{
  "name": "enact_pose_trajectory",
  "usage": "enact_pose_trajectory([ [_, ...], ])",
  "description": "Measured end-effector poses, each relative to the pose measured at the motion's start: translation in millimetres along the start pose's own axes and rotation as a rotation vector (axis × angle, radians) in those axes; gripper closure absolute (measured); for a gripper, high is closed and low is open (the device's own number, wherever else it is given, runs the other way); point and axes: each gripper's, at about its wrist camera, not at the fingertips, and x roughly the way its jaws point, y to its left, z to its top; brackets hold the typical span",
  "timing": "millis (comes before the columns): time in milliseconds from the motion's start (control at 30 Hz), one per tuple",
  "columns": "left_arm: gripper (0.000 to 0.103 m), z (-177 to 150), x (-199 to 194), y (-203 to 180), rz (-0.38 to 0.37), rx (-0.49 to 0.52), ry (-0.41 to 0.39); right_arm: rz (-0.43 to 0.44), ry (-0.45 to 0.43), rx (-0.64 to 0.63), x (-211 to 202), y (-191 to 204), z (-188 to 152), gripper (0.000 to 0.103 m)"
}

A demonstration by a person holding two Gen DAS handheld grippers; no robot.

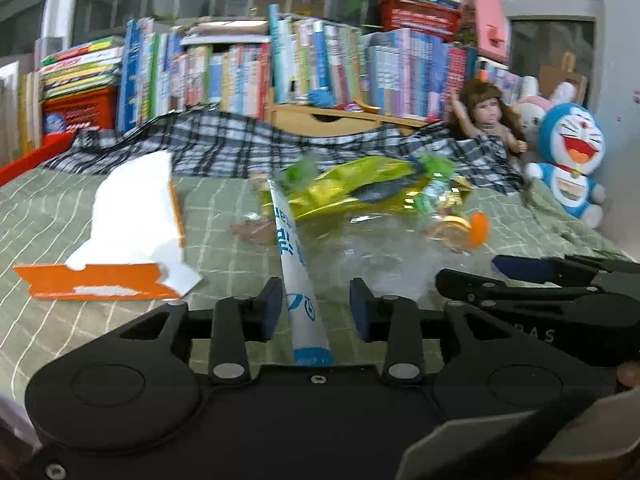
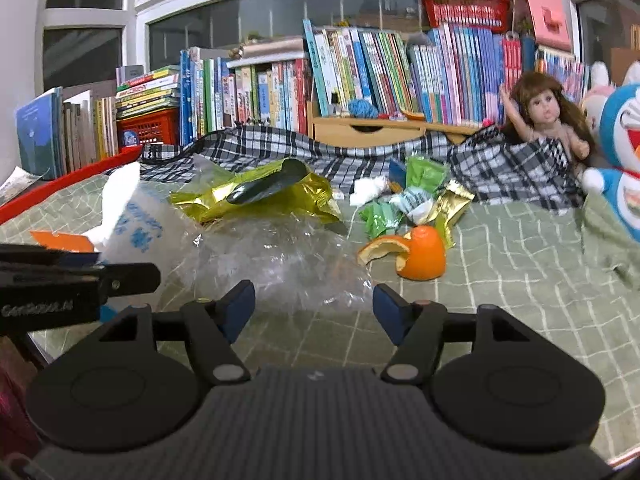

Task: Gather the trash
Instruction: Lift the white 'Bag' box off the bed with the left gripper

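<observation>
Black left tongs (image 1: 312,306) stand partly open around a white-and-blue wrapper (image 1: 298,276), which touches only the left pad. Right tongs (image 2: 314,308) gape wide, empty, before crumpled clear plastic (image 2: 288,256). Farther along the green bed (image 2: 520,264) lie orange peel (image 2: 420,256), a gold bag (image 2: 260,192) and green wrappers (image 2: 424,176).

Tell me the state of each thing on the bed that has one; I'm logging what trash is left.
left gripper: jaws partly open around the white-and-blue wrapper, not pressing it.
right gripper: open, nothing held.
clear plastic bag: crumpled, lying on the bed.
yellow foil bag: torn open, lying flat.
orange peel: empty, curled.
orange-and-white carton: torn, flattened.
green wrappers: crumpled.
</observation>
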Motion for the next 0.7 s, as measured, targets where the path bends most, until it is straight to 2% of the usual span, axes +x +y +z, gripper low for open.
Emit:
enact_pose_trajectory([
  [67,0.07,-0.2,4.2,7.0,0.003,-0.038,0.02,0.013,0.015,0.029,3.7,-2.1,1.4,0.045],
  [133,0.071,-0.6,7.7,14.4,-0.004,-0.074,0.039,0.005,0.005,0.036,1.3,-2.1,2.7,0.057],
  [233,0.08,-1.1,9.9,21.0,0.0,-0.091,0.047,-0.005,-0.024,0.029,-7.0,-3.2,5.4,0.063],
  [267,0.08,-1.1,9.7,21.7,0.004,-0.092,0.046,-0.008,-0.033,0.028,-9.9,-4.1,6.6,0.07],
  [567,0.081,1.8,5.2,21.6,0.011,-0.096,0.032,-0.039,-0.09,0.016,-30.4,-11.0,12.1,0.074],
  [700,0.082,1.0,4.2,18.6,0.015,-0.082,0.032,-0.049,-0.089,0.006,-33.8,-13.7,10.8,0.074],
])
